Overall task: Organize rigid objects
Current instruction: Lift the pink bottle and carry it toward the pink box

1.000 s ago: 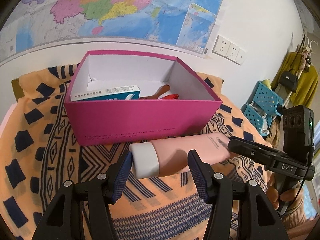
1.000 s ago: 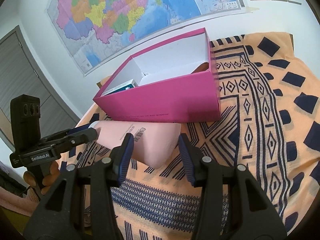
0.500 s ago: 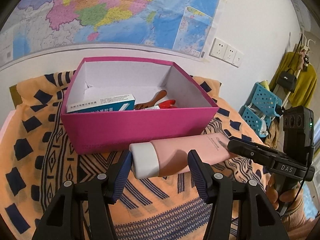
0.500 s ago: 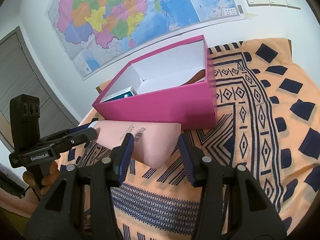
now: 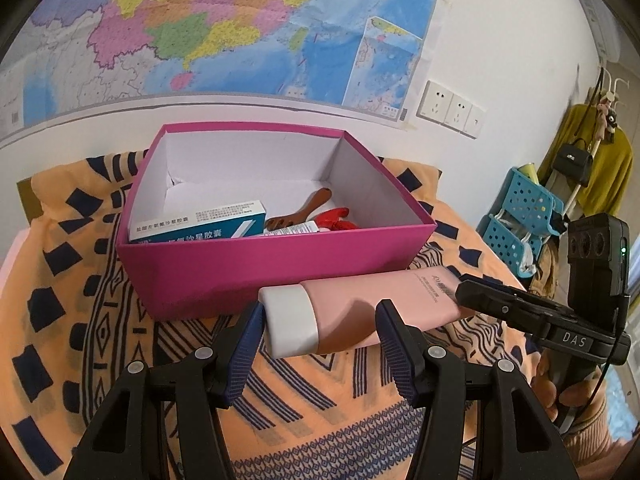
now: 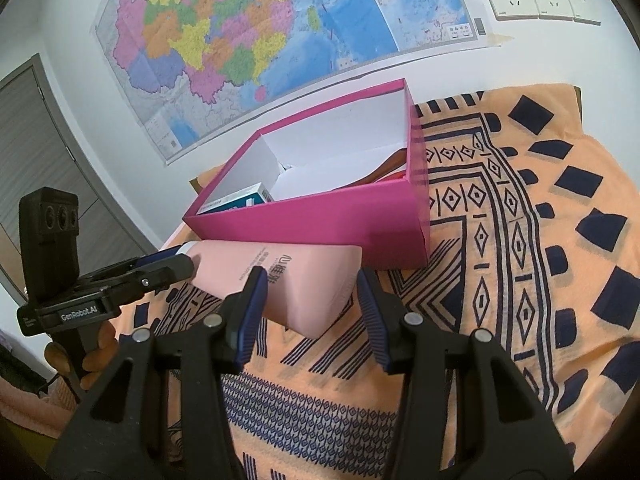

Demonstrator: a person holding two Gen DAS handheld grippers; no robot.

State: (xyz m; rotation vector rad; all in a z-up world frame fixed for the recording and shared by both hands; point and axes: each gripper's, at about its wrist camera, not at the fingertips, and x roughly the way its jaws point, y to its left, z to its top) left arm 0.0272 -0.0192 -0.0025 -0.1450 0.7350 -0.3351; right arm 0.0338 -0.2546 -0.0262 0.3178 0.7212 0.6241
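A pink tube (image 5: 360, 300) with a white cap hangs level just in front of the magenta box (image 5: 280, 264), a little above the cloth. My left gripper (image 5: 320, 312) is shut on its cap end. My right gripper (image 6: 310, 284) is shut on its flat tail end (image 6: 320, 280). Each gripper shows in the other's view, the right one (image 5: 500, 304) at the tube's tail and the left one (image 6: 160, 268) at the cap. The open box (image 6: 320, 224) holds a blue-and-white carton (image 5: 208, 224), a brown wooden spoon (image 5: 304, 210) and a red item (image 5: 334, 218).
An orange cloth with dark patterns (image 6: 520, 240) covers the surface. The wall behind carries a map (image 5: 240, 20) and sockets (image 5: 448, 110). Blue perforated baskets (image 5: 520, 216) and a yellow garment (image 5: 600, 168) stand to the right. A grey door (image 6: 40, 140) is at left.
The tube, held at both ends, has risen slightly against the box. More of the box's inside shows now. Both grips are unchanged.
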